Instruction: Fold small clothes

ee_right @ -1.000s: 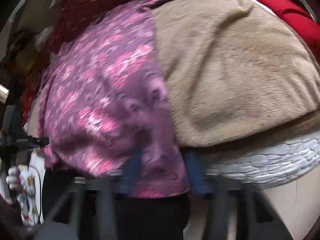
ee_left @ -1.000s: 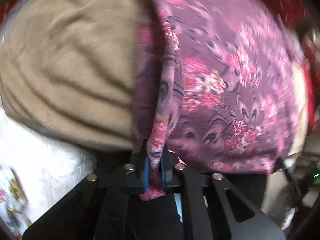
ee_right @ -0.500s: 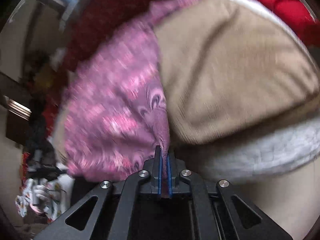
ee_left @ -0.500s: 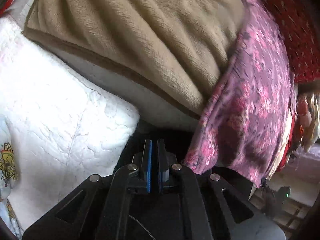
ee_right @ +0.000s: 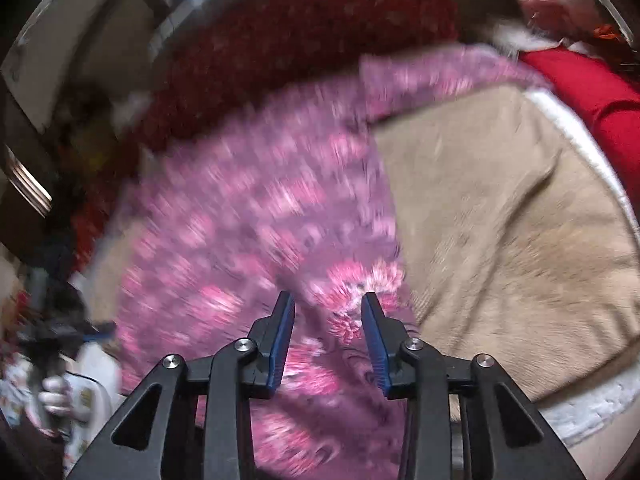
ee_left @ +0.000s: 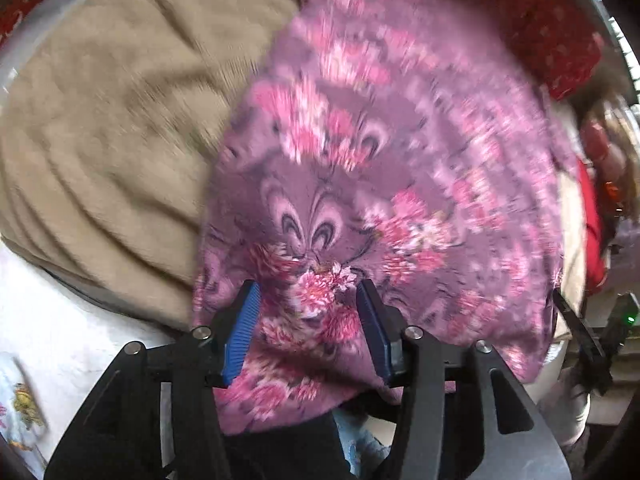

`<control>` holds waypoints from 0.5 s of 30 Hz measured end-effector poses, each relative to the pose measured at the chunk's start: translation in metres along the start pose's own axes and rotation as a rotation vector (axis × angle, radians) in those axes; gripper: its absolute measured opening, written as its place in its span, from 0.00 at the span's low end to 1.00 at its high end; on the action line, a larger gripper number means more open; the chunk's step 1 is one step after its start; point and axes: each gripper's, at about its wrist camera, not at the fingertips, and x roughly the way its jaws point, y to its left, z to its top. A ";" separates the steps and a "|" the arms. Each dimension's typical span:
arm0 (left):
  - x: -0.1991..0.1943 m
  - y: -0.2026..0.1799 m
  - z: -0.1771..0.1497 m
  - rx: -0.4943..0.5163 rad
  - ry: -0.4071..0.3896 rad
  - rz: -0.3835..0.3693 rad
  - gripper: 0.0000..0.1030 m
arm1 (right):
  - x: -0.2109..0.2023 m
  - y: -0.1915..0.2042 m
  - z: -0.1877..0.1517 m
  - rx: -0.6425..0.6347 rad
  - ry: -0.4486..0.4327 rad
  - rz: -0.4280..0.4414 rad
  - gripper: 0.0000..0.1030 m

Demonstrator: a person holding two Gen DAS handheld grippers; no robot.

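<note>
Both the left gripper [ee_left: 308, 312] and right gripper [ee_right: 327, 332] have just been opening, jaws spread clear above the purple floral-print cloth garment [ee_left: 400, 184], apparently releasing it flat on the tan fleece blanket [ee_left: 112, 120].

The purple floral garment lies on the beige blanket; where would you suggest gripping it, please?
Probably at the near hem of the purple floral garment, coming from above: it lies flat on the beige blanket, and both the left gripper and right gripper, jaws just opened, hover there.
</note>
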 end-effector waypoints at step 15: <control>-0.012 -0.071 0.077 0.115 -0.088 -0.076 0.47 | -0.051 -0.232 0.127 0.703 -0.297 0.034 0.43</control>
